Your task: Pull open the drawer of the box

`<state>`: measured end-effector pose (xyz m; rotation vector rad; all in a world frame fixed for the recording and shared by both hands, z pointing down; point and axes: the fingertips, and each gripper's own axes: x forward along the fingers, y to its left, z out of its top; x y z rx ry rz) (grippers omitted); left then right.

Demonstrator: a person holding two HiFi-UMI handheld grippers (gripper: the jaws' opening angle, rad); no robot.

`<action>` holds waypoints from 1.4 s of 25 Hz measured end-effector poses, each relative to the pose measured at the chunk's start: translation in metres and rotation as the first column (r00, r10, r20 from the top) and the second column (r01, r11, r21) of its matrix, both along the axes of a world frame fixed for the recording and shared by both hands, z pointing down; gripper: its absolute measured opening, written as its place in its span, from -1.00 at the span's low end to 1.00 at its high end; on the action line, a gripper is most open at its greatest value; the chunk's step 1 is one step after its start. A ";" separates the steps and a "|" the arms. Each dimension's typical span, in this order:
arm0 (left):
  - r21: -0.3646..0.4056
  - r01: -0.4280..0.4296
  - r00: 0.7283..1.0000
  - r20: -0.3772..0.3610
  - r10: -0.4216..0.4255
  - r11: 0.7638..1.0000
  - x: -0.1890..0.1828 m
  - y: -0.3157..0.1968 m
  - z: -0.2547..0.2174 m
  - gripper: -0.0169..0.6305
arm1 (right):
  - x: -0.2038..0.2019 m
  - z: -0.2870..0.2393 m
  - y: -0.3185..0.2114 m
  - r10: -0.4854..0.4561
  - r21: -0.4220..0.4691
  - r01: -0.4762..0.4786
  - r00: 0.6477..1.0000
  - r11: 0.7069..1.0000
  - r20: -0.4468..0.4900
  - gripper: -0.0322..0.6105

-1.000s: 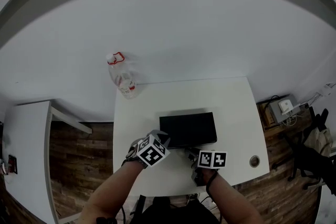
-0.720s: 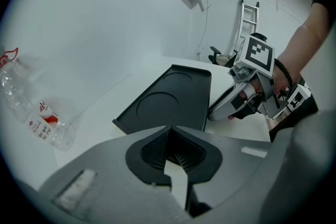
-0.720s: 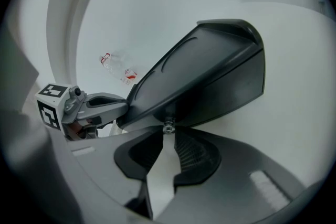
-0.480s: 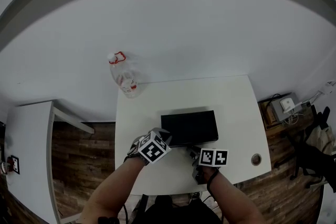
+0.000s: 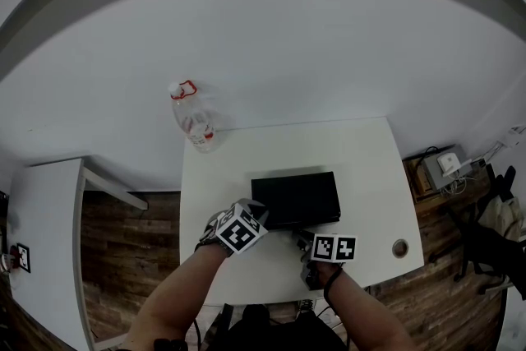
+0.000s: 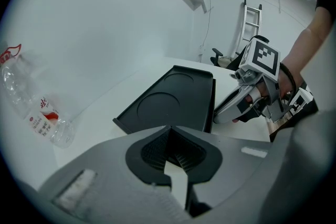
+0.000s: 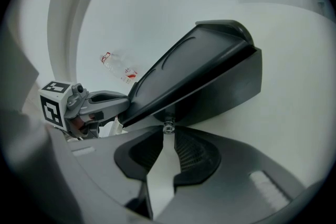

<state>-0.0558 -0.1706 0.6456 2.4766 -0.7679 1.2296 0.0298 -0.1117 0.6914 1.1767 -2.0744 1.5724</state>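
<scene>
Right gripper has closed its jaws onto the knob since a second ago; box and arms have barely shifted.
Its jaws, narrowed partway, pinch the small clear knob at their tips, on the black box's near face. The box lies flat on the table, just beyond. Left gripper, jaws together and empty, sits by the box's near left corner. A bottle is at the table's far left corner.

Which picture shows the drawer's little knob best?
The right gripper view: the knob sits close up, pinched between the fingers. In the head view the right gripper hides it. The left gripper view shows the box but no knob.
</scene>
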 end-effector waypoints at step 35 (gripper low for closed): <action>-0.018 0.044 0.998 -0.039 -0.045 0.999 0.001 -0.004 -0.003 -0.94 | 0.008 -0.002 0.062 0.008 -0.020 -0.007 1.000 1.000 0.014 -0.68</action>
